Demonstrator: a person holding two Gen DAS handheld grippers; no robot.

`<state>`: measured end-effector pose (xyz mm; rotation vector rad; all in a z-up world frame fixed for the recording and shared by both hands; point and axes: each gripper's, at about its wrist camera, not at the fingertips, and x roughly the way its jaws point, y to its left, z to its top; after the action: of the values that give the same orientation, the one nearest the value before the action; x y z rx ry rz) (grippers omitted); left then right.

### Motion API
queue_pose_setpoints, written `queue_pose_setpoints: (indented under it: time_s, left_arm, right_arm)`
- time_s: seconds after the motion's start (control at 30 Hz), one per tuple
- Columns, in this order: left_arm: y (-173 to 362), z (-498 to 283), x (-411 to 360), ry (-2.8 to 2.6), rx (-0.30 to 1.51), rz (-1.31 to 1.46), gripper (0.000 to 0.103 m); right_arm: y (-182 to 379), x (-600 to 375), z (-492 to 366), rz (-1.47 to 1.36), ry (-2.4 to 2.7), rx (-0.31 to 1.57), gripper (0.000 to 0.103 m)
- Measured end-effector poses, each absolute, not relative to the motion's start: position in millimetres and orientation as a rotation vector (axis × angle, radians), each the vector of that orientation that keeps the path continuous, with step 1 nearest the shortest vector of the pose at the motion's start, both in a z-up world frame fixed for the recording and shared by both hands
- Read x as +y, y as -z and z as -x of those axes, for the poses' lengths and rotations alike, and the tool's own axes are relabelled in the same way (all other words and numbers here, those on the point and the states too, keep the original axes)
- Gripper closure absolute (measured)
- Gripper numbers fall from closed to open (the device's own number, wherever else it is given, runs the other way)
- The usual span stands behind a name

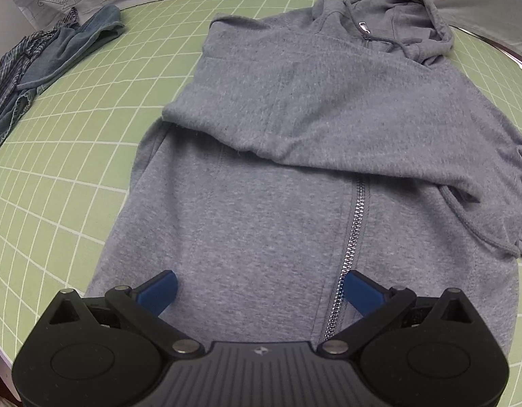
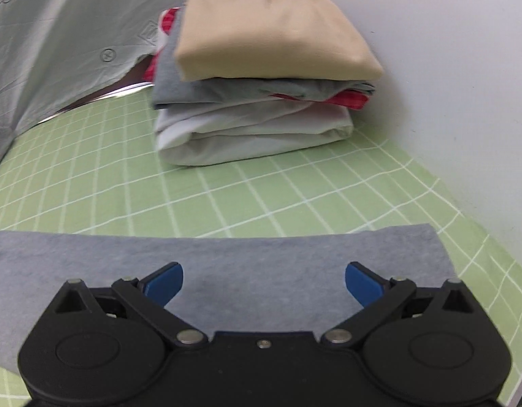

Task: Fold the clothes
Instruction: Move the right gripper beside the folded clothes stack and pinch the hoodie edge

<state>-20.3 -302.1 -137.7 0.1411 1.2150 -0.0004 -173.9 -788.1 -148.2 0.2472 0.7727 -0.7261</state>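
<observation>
Unfolded denim bits (image 1: pixel 54 68) are piled far left on the counter (image 1: pixel 74 176). The gray hoodie (image 1: pixel 294 156) is laid flat mid-fold, one sleeve (image 1: pixel 322 115) already crossed over. Left tool (image 1: pixel 261 291) and right tool (image 2: pixel 264 283) are both held wide open, nothing gripped. Probably the hem (image 2: pixel 227 254) gets pinched next and folded up, then it's stacked on the pile (image 2: pixel 261 78).

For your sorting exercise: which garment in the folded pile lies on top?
The beige garment tops the folded stack; beneath it lie a grey one, a red checked one and a white one at the bottom.
</observation>
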Motion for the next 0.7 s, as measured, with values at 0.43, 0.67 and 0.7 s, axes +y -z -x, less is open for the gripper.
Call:
queue_pose_setpoints:
  time_s: [0.43, 0.67, 0.7]
  left_arm:
    - [136, 16, -306, -0.008, 1.250, -0.158, 0.000]
    - [138, 18, -297, -0.009, 1.237, -0.098, 0.000]
    - [139, 19, -295, -0.007, 1.236, -0.089, 0.000]
  right_arm:
    - [165, -858, 214, -0.346, 0.871, 0.704, 0.000]
    - [163, -858, 212, -0.364, 0.902, 0.712, 0.000]
    - [163, -858, 212, -0.366, 0.898, 0.715, 0.000]
